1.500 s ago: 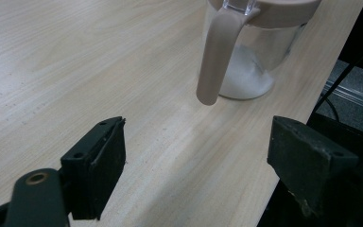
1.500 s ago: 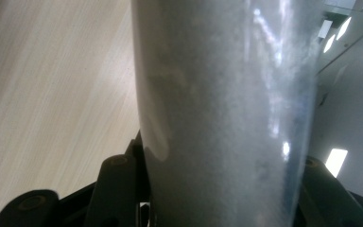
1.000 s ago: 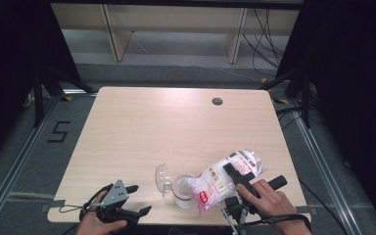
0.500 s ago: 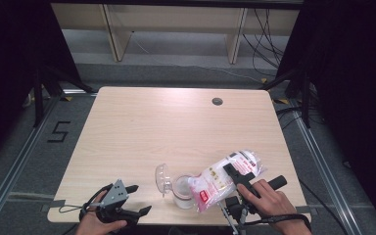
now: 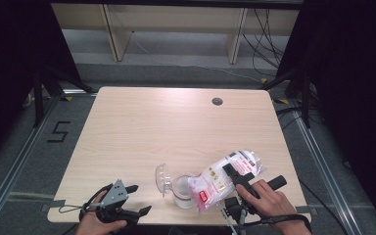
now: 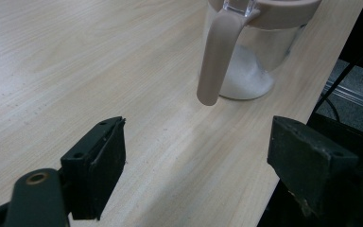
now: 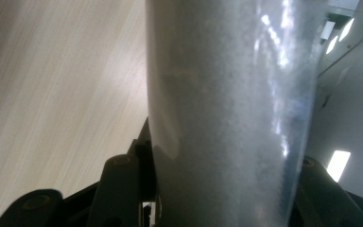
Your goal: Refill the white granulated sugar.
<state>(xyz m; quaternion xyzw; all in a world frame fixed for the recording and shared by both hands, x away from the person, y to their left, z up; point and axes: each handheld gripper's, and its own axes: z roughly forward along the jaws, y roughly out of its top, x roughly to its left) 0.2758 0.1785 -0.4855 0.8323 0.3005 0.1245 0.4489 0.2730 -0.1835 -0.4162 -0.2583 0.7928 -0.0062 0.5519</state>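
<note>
Clear jar (image 5: 183, 191), lid swung open, with white granules at its bottom. Bag (image 5: 227, 177) of white granules, tilted mouth-down over the jar, pinched between the jaws of the right gripper (image 5: 239, 180). Left gripper (image 5: 133, 199) spread wide, nothing between; jar ahead of it, near. Pale wood table (image 5: 166, 127); grey floor, dark surroundings.
</note>
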